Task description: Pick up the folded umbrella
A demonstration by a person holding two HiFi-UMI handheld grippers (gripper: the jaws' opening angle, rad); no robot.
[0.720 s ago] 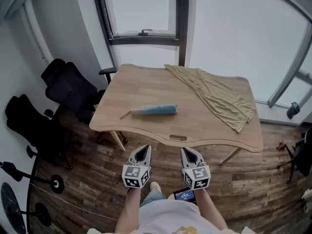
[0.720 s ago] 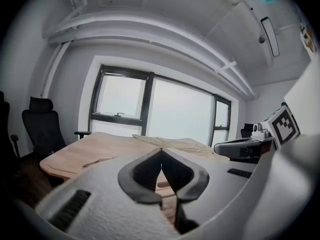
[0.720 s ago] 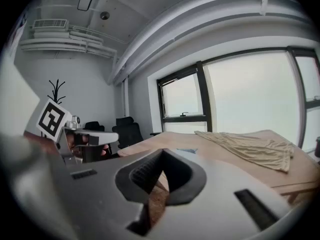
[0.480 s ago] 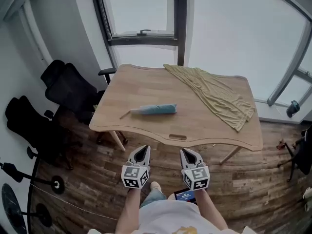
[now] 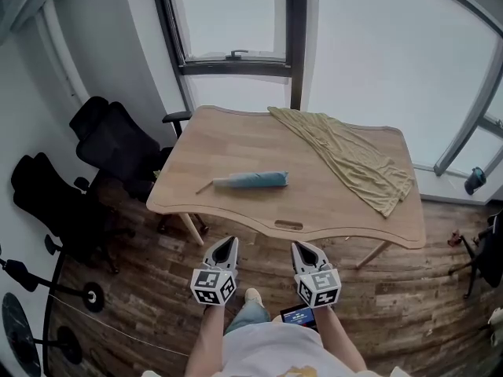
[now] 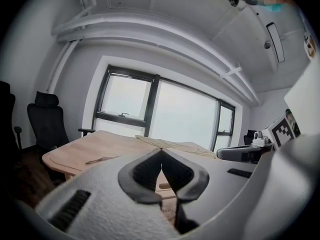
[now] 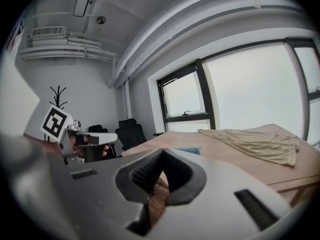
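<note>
A folded teal umbrella [image 5: 250, 181] lies on the wooden table [image 5: 228, 140], near its front edge, with its thin handle end pointing left. Both grippers hang side by side in front of the table, over the floor and well short of the umbrella. My left gripper [image 5: 229, 242] is shut with nothing in it, its tips meeting in the left gripper view [image 6: 161, 150]. My right gripper [image 5: 301, 247] is shut and empty too [image 7: 162, 152]. A corner of the umbrella [image 7: 191, 149] shows just past the right jaws. In the left gripper view only its handle [image 6: 100, 159] shows.
A beige cloth [image 5: 350, 155] lies crumpled across the table's back right. Black office chairs [image 5: 110, 144] stand to the left of the table. Windows [image 5: 228, 14] run behind it. A phone [image 5: 297, 315] sits at the person's waist, and the floor is wood plank.
Both grippers have drifted slightly lower in the head view, and the view has shifted a little. The umbrella has not moved.
</note>
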